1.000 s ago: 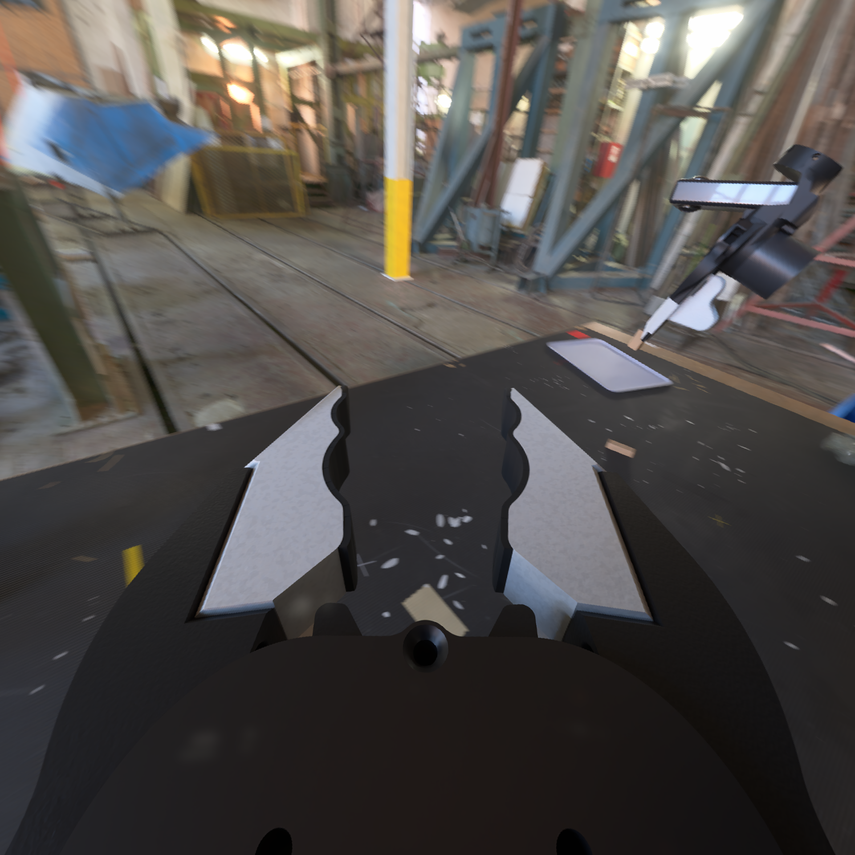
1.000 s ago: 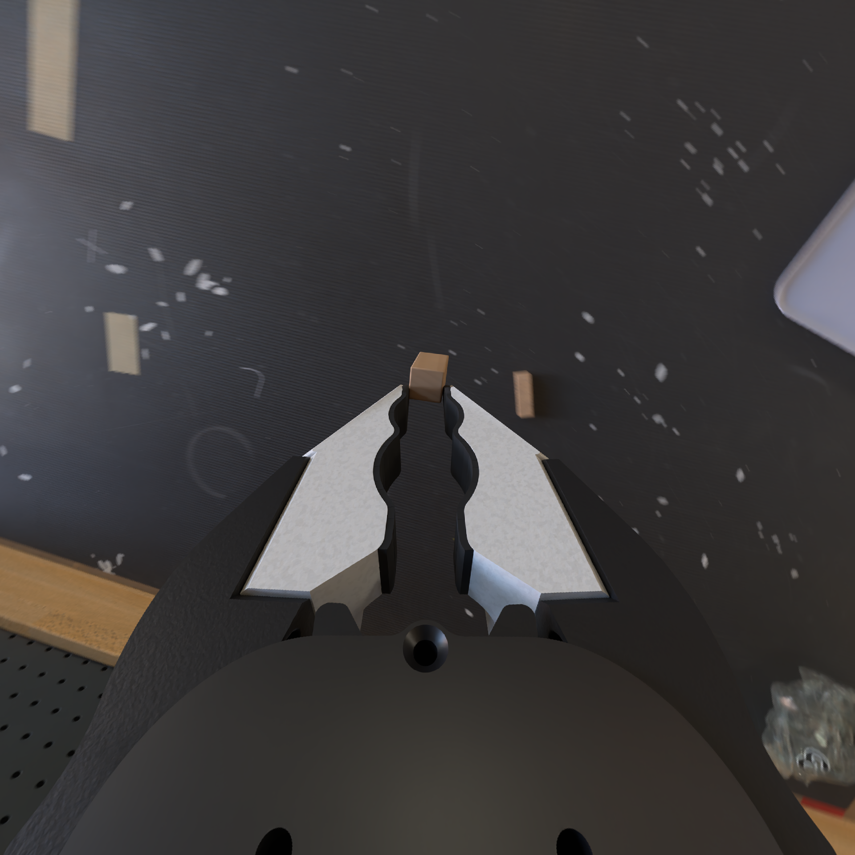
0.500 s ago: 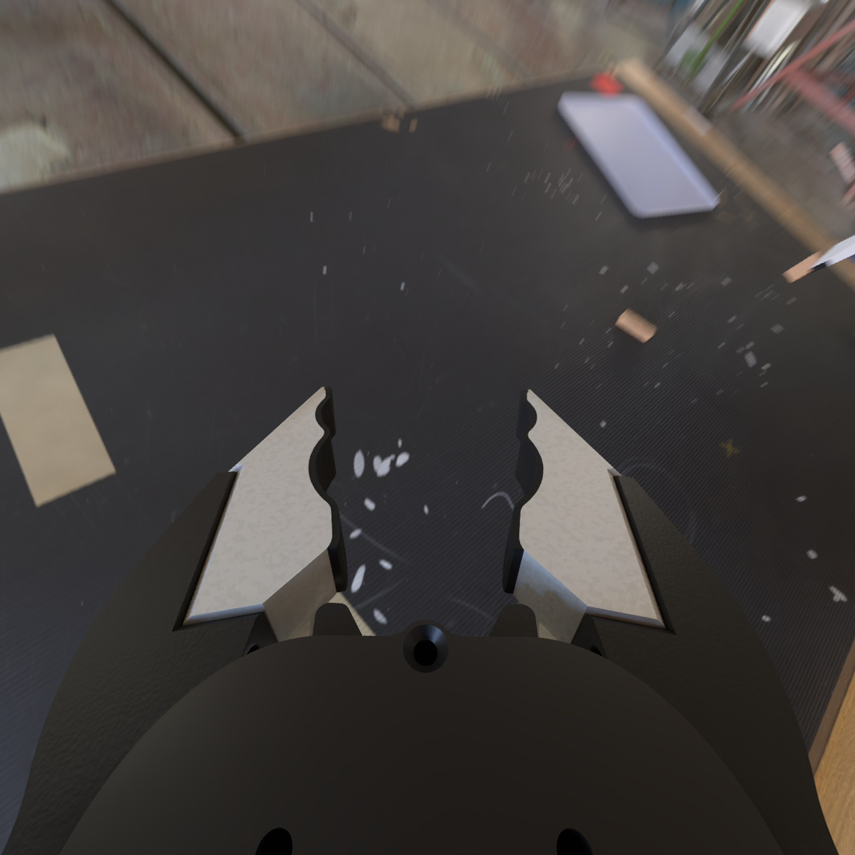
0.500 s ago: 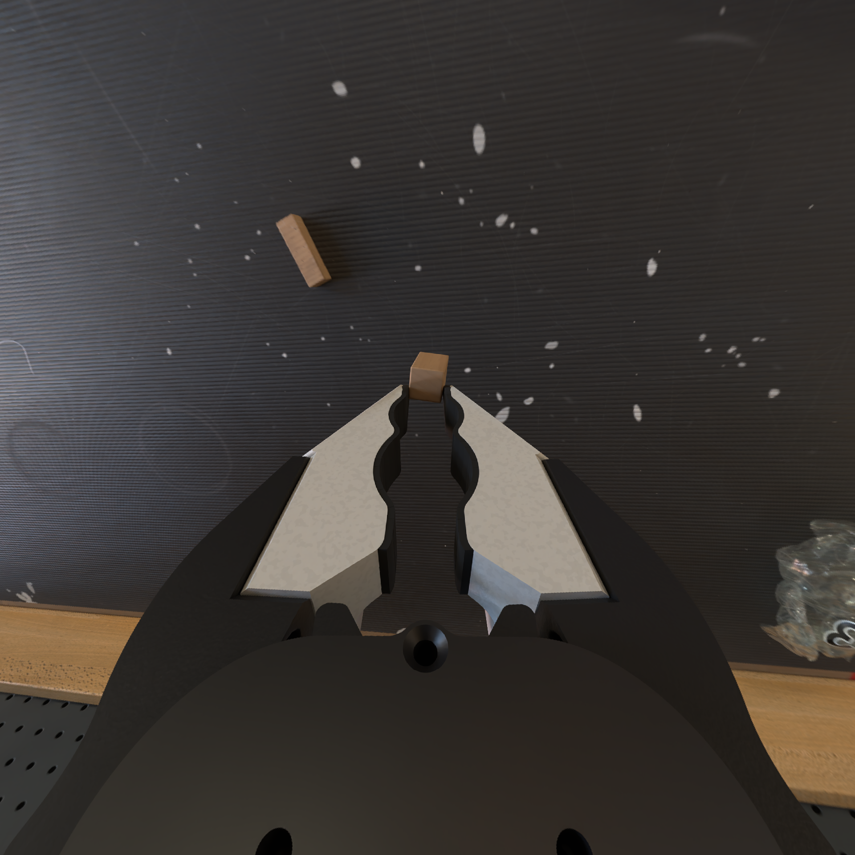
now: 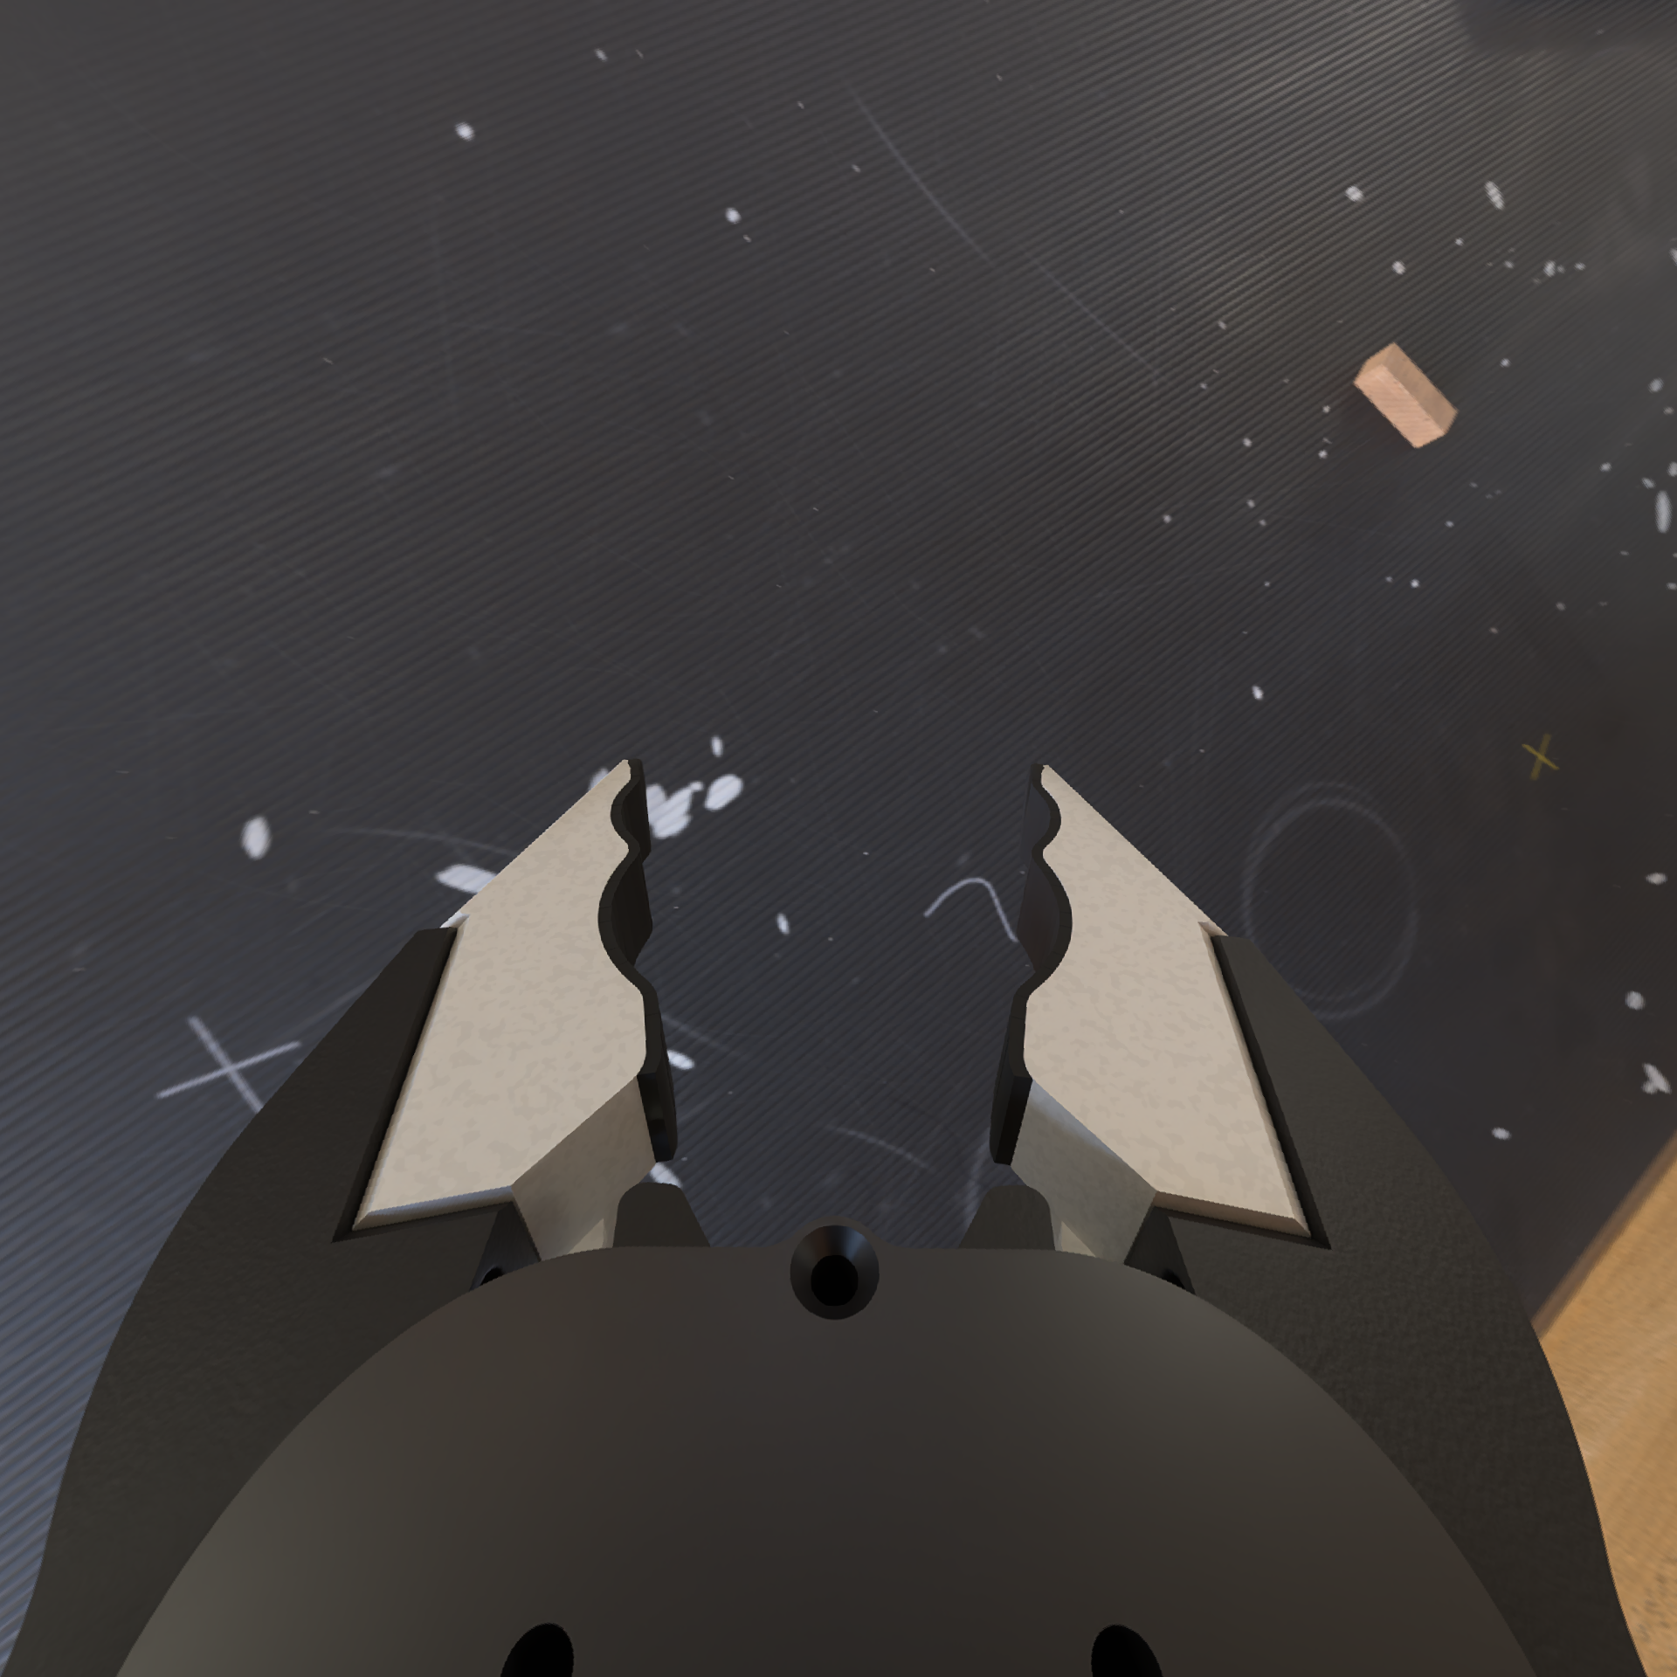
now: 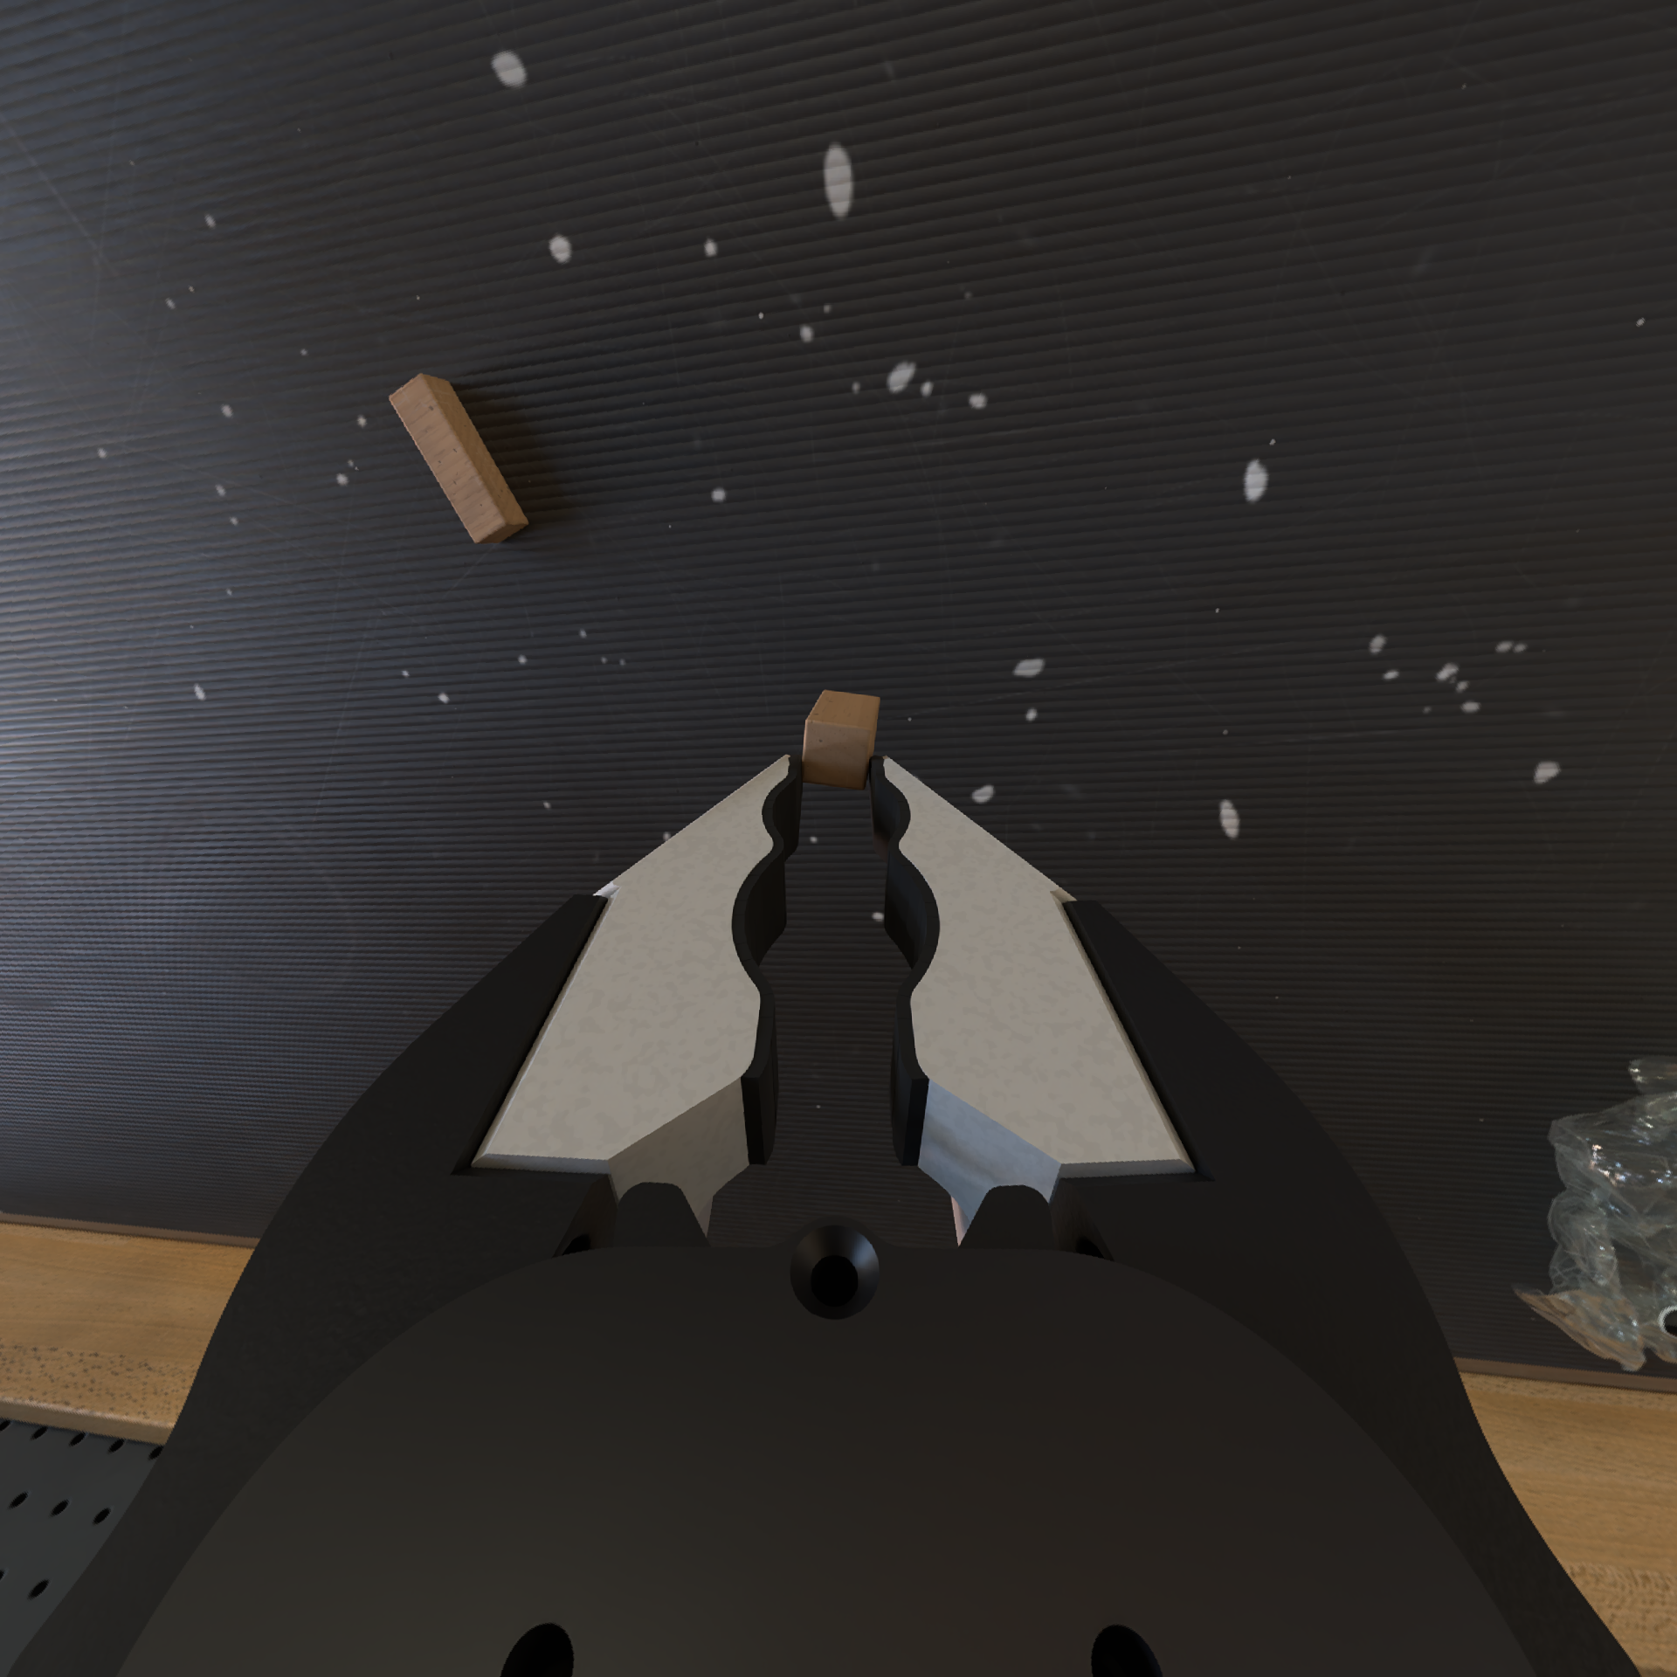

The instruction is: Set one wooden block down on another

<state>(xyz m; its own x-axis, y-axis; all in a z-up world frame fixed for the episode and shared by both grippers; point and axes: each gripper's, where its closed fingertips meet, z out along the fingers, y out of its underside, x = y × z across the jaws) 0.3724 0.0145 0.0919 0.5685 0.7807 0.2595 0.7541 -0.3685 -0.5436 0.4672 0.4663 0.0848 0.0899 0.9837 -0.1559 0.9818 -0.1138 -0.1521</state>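
Observation:
My right gripper (image 6: 836, 769) is shut on a wooden block (image 6: 840, 737), which it holds end-on at its fingertips above the dark mat (image 6: 1180, 454). A second wooden block (image 6: 457, 469) lies flat on the mat up and to the left of the held one. That lying block also shows in the left wrist view (image 5: 1405, 395), far up and to the right of my left gripper (image 5: 836, 773). My left gripper is open and empty, pointing down at the mat.
A crumpled clear plastic wrap (image 6: 1615, 1234) lies at the mat's right edge. A wooden table edge (image 6: 109, 1316) borders the mat, with a black perforated panel (image 6: 54, 1524) below it. The wooden edge also shows at the lower right of the left wrist view (image 5: 1624, 1361).
My left gripper has tilted down from the hall to the mat and come closer to it. My right gripper, still holding its block, has swung and lowered; the lying block now sits up-left.

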